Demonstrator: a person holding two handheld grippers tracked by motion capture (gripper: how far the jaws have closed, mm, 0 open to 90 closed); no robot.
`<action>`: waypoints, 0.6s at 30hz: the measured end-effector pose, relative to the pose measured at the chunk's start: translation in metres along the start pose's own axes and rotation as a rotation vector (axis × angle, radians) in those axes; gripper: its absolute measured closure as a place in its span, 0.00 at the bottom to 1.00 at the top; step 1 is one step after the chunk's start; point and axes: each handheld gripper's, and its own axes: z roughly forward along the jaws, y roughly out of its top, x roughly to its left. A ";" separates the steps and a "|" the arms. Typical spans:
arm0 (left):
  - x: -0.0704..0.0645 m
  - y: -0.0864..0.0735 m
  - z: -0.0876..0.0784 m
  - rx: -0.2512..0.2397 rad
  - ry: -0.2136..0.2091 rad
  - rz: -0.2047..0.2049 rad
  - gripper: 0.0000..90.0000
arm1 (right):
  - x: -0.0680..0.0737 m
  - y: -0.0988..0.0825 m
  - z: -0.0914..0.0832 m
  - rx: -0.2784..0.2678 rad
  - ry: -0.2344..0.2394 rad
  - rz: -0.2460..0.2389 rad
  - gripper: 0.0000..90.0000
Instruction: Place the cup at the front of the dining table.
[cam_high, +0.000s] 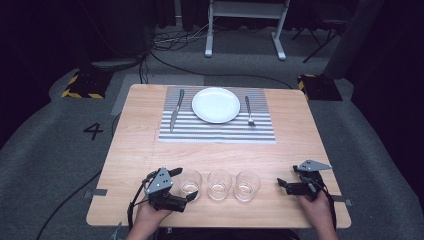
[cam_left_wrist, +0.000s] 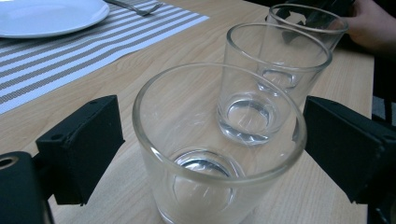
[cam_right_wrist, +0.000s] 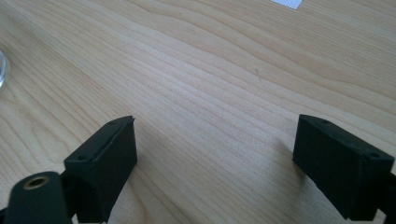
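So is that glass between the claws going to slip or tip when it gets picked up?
The near glass looks smooth and rigid, so it may slip unless the left claw squeezes firmly. Its thick base probably keeps it steady. It is likely fragile, and it stands close to the middle glass, so a push could knock them together.

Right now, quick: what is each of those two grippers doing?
Left gripper: open, jaws either side of the nearest glass, not clamped on it.
Right gripper: open, holding nothing, over bare table.
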 end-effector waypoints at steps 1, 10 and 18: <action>0.000 0.000 0.000 0.000 0.000 0.000 0.09 | 0.000 0.000 0.000 0.000 0.000 0.000 0.15; 0.000 -0.001 0.012 0.036 -0.016 0.027 0.18 | 0.000 0.000 0.000 -0.001 -0.003 0.005 0.16; 0.000 0.001 0.011 0.064 -0.010 0.039 0.20 | 0.000 0.000 0.000 -0.001 -0.002 0.004 0.16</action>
